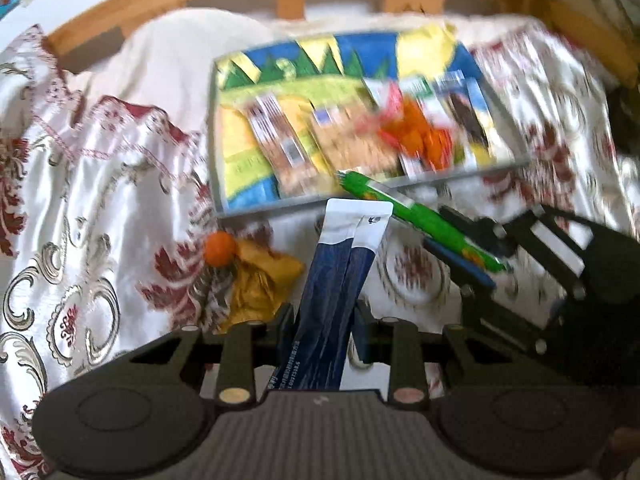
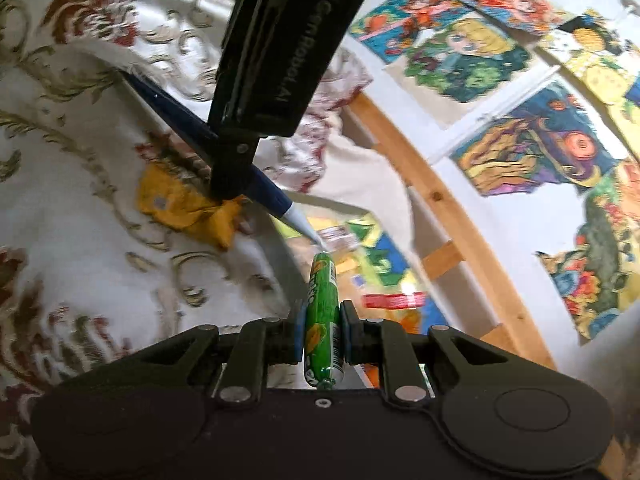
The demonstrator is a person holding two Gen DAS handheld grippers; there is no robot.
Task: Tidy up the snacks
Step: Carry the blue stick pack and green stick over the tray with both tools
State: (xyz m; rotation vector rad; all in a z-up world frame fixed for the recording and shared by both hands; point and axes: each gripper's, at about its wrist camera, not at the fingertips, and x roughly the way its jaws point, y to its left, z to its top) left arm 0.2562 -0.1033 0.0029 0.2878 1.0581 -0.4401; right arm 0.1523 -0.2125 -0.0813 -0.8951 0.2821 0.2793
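A long dark-blue foil sachet with a white end [image 1: 340, 276] stands between the pads of the left gripper [image 1: 324, 328], which are clamped on its lower part; it is lifted off the bed cover, its white end pointing toward the tray. In the right wrist view the same sachet [image 2: 224, 148] runs slantwise through the left gripper's black body [image 2: 276, 44]. A slim green plastic snack stick [image 2: 324, 312] is pinched between the blue-padded fingers [image 2: 298, 336] of the right gripper [image 2: 322, 334], which are closed on its middle; in the left wrist view its far tip [image 1: 360, 186] hangs over the near edge of the tray. The shallow grey-rimmed tray with a bright blue, yellow and green cartoon picture [image 1: 248, 160] lies on the white satin bed cover with red and gold flowers [image 1: 100, 200], near the wooden bed frame [image 1: 160, 0]. Several blurred snack packets [image 1: 360, 136] lie in 1 row across the tray. A crumpled yellow wrapper [image 1: 264, 280] and a small orange ball [image 1: 219, 248] lie on the cover just beside the tray's near left corner. Colourful cartoon pictures [image 2: 520, 120] hang on the white wall.
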